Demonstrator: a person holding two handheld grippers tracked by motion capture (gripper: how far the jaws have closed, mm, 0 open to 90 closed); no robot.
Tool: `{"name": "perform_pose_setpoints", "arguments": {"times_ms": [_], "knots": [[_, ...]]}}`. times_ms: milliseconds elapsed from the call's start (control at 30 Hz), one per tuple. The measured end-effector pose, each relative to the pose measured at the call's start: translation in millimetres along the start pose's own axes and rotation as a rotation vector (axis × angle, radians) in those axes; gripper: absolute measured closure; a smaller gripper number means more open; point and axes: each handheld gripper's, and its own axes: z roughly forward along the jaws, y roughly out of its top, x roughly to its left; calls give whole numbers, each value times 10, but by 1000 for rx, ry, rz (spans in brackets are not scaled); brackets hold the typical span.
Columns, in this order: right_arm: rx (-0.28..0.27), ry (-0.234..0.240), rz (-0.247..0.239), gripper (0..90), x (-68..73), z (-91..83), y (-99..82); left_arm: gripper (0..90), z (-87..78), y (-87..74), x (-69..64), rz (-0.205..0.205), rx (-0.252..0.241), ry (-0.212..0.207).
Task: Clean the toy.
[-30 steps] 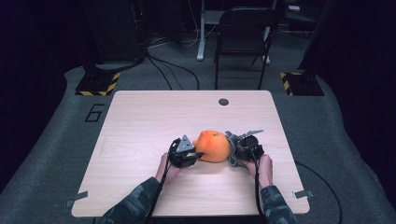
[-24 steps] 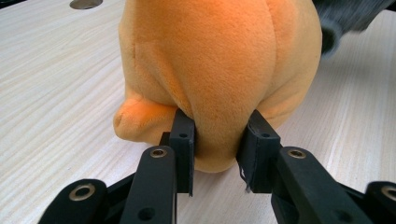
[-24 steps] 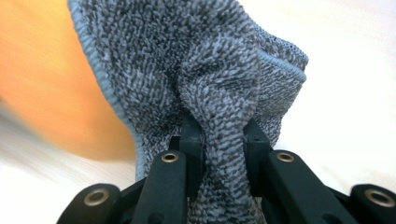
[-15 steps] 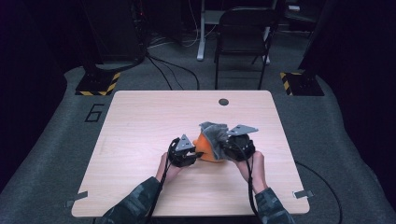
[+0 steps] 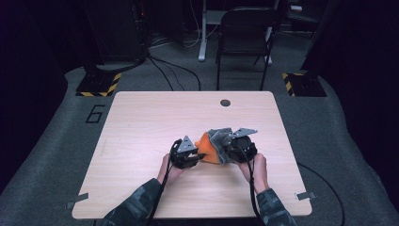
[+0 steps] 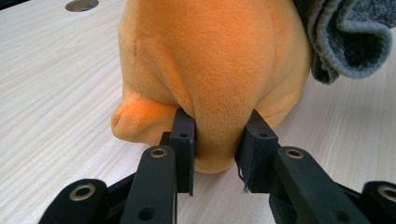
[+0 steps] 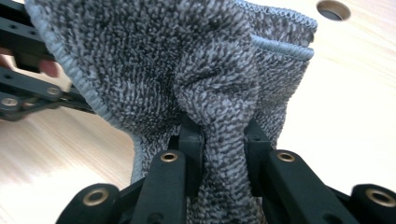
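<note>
An orange plush toy [image 5: 207,148] rests on the wooden table [image 5: 141,122] between my two hands. My left gripper [image 6: 215,144] is shut on the plush toy [image 6: 210,70], its pads pinching a soft bulge at the toy's near side. A grey towel [image 5: 219,137] is draped over the toy's right half. My right gripper [image 7: 223,140] is shut on the grey towel [image 7: 187,65], a bunched fold squeezed between its pads. In the left gripper view the towel [image 6: 350,37] hangs at the upper right. In the high view the left gripper [image 5: 190,154] sits left of the toy and the right gripper [image 5: 226,148] right of it.
A round cable hole [image 5: 225,102] lies in the table's far side, also seen as the hole [image 7: 332,10]. A chair [image 5: 244,37] stands beyond the far edge. Bare table stretches left and far of my hands. Part of the left gripper's linkage [image 7: 23,70] shows behind the towel.
My right gripper has lifted and moved left over the toy, drawing the grey towel across its right side. The left gripper has stayed in place on the toy.
</note>
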Motion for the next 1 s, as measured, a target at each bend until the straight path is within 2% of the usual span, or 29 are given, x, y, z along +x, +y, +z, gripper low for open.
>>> {"name": "perform_pose_setpoints", "arguments": {"times_ms": [200, 400, 567, 600, 733, 867, 1000], "knots": [[37, 0, 39, 749, -165, 54, -65, 700, 2, 0, 0, 1, 1, -1], [87, -23, 87, 750, -313, 156, -174, 700, 8, -4, 5, -1, -5, -6], [155, -40, 111, 746, -424, 311, -306, 700, 10, -12, 4, -4, -5, -12], [182, -50, 122, 744, -443, 357, -343, 700, 9, -15, 7, -6, -5, -13], [223, -36, 145, 742, -496, 477, -430, 699, 4, -22, 19, -7, -6, -17], [238, -53, 114, 742, -489, 417, -391, 696, 1, -28, 22, -3, -12, -14], [185, -69, 123, 747, -515, 251, -306, 694, -4, -32, 36, -9, -9, -12]]}}
